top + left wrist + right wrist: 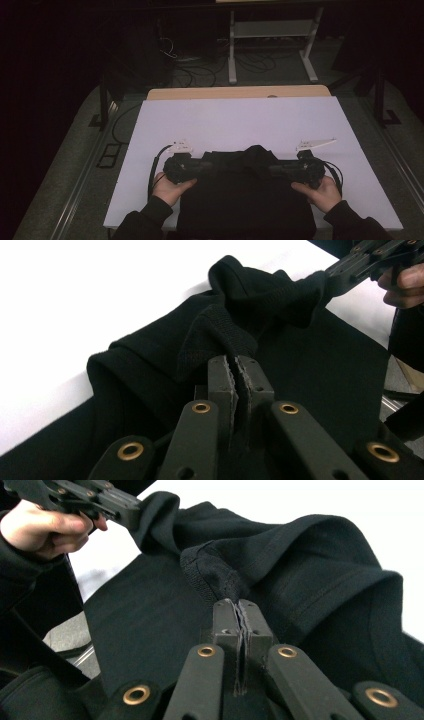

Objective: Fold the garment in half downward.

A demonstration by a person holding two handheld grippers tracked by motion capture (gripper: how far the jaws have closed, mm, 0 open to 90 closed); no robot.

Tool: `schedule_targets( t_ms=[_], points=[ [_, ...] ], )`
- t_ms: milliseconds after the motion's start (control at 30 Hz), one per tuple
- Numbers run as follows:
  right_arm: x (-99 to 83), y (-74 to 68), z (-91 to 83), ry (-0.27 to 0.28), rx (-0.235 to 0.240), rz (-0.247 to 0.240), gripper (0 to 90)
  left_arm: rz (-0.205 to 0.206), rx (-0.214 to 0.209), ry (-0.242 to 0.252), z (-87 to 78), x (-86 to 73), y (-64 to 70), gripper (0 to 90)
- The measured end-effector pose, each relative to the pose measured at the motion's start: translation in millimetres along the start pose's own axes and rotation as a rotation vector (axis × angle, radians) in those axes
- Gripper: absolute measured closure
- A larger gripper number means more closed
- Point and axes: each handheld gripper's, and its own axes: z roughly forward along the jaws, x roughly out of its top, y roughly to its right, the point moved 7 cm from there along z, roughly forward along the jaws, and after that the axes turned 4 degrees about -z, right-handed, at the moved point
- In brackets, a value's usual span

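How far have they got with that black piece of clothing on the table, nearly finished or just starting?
Early on, it seems. Done: the black garment lies spread on the white table, and both grips are made. In hand: the left gripper and the right gripper each pinch a ribbed edge near its top, jaws closed on the cloth. Left: probably the folding itself; no neat fold shows yet.

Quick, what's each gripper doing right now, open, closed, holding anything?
Left gripper: closed, pinching a ribbed edge of the black garment.
Right gripper: closed, pinching another ribbed edge of the same garment.
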Motion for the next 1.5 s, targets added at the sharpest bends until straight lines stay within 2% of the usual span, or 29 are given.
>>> schedule_targets(
  t_ms=[300, 633, 1333, 1433, 1500],
  points=[
    [-9.3, -10.0, -7.7, -0.003, 0.017, 0.003, 86.8, 0.003, -0.025, -0.026, -4.2, -13.7, 12.1, 84.6],
    [-22.9, -17.9, -16.5, -0.009, 0.027, 0.014, 86.8, 0.011, -0.049, -0.070, -0.2, -26.2, 26.7, 84.6],
    [-38.5, -34.9, -14.9, -0.076, 0.072, 0.008, 86.5, -0.004, -0.066, -0.086, -11.8, -45.1, 38.7, 83.8],
    [-39.9, -36.1, -14.4, -0.083, 0.077, 0.013, 84.9, -0.002, -0.056, -0.081, -12.8, -45.6, 38.0, 82.8],
    [-41.7, -36.0, -13.0, -0.093, 0.081, -0.001, 78.9, -0.003, -0.054, -0.076, -13.7, -45.7, 37.3, 80.9]
  ],
)
